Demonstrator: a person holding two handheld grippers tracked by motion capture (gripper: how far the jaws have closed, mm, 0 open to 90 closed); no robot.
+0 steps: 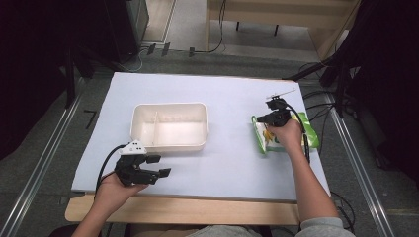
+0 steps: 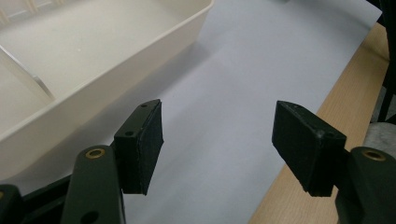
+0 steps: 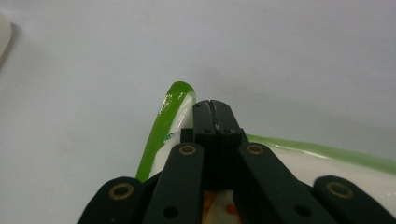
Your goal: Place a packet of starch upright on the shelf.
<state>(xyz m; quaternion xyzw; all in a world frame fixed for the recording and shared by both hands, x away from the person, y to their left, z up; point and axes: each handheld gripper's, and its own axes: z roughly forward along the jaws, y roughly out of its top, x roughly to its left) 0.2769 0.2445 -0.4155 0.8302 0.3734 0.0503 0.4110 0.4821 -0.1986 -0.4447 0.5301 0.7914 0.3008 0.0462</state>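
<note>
**Gripping the Snack Packet at the Right Side of the Table**

Pinching the top edge of the green-bordered white plastic snack packet (image 1: 284,136), the right gripper (image 1: 273,111) has its two black jaws pressed together. In the right gripper view the pads (image 3: 215,122) meet face to face, with the packet's green sealed rim (image 3: 161,128) curving up just beside them on the left and its white film passing under the jaw arms. Whether a fold of film lies between the pads cannot be told from that view; the high view shows the gripper sitting directly on the packet's far end.

The packet lies flat on the pale lilac table cover (image 1: 227,163), near the cover's right edge, well apart from the cream rectangular plastic tray (image 1: 169,143). An orange print shows on the packet's face in the right gripper view (image 3: 219,207).

The tray stands near the centre of the cover and is split by a thin divider (image 1: 156,129) into a narrow left compartment and a wider right one.

The left gripper (image 1: 159,165) is held low over the cover near the front left corner, just in front of the tray. Its jaws are spread wide, with nothing between the pads (image 2: 148,147). In the left gripper view the tray wall (image 2: 140,63) runs to the upper left, and the light wooden table edge (image 2: 299,200) crosses the lower right.
</note>
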